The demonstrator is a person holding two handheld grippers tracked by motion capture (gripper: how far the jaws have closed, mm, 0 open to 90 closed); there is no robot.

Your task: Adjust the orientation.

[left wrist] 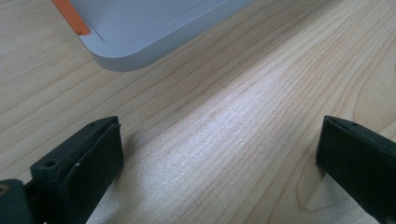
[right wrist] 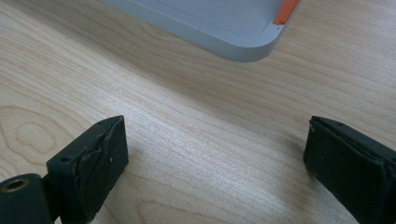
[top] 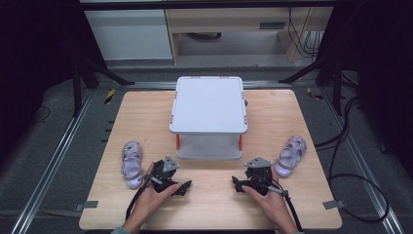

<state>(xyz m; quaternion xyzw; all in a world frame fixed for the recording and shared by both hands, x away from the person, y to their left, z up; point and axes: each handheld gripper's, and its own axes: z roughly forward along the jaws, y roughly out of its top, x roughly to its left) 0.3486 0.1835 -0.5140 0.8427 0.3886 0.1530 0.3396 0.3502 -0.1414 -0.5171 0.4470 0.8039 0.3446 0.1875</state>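
Note:
A white two-tier rack (top: pixel 209 105) with orange posts stands mid-table. One lilac sandal (top: pixel 131 163) lies to its front left, another lilac sandal (top: pixel 291 155) to its front right. A hand holds my left gripper (top: pixel 171 174) on the table just right of the left sandal. Its jaws stand wide open over bare wood (left wrist: pixel 219 154), with the rack's base corner (left wrist: pixel 154 28) ahead. My right gripper (top: pixel 251 176) rests left of the right sandal. It is open too, with nothing between its jaws (right wrist: pixel 217 154), and the rack's other base corner (right wrist: pixel 210 23) lies ahead.
The wooden table (top: pixel 292 112) has bare room on both sides of the rack and along the front edge. Black tripod legs (top: pixel 104 70) and cables (top: pixel 350 146) lie on the floor around it. An orange post (right wrist: pixel 286 10) rises at the rack's corner.

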